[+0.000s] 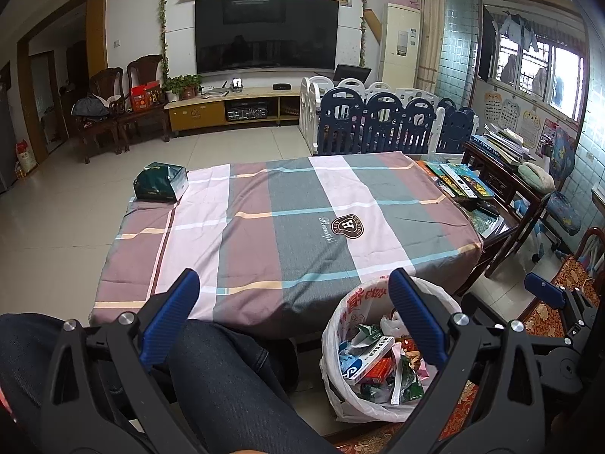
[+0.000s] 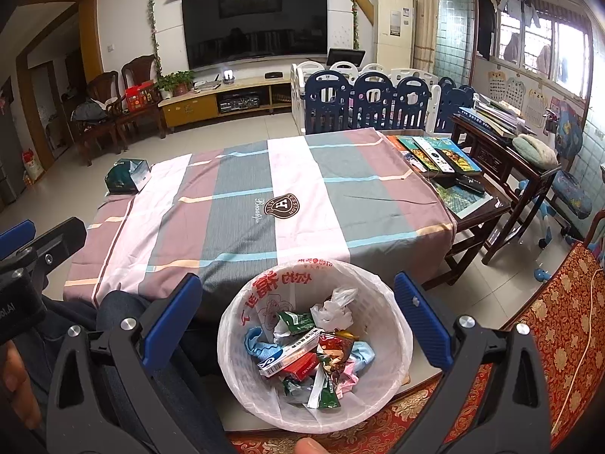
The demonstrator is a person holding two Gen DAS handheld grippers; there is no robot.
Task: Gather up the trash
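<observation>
Trash (image 2: 310,355): wrappers, boxes in lined bin (image 2: 393,344), floor beside desk (image 2: 245,204). Right gripper (image 2: 298,321) above bin, jaws wide, empty. Left gripper (image 1: 295,317) jaws wide, bin at right.

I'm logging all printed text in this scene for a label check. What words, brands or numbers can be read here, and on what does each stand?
"Beautiful": script on the tablecloth, beside the badge.
"H": centre of the round badge; its ring lettering is too small to read.
Red characters on the bin bag: seen reversed, not readable.
Carton and wrappers in the bin: print too blurred.
Wall charts: too small.
</observation>
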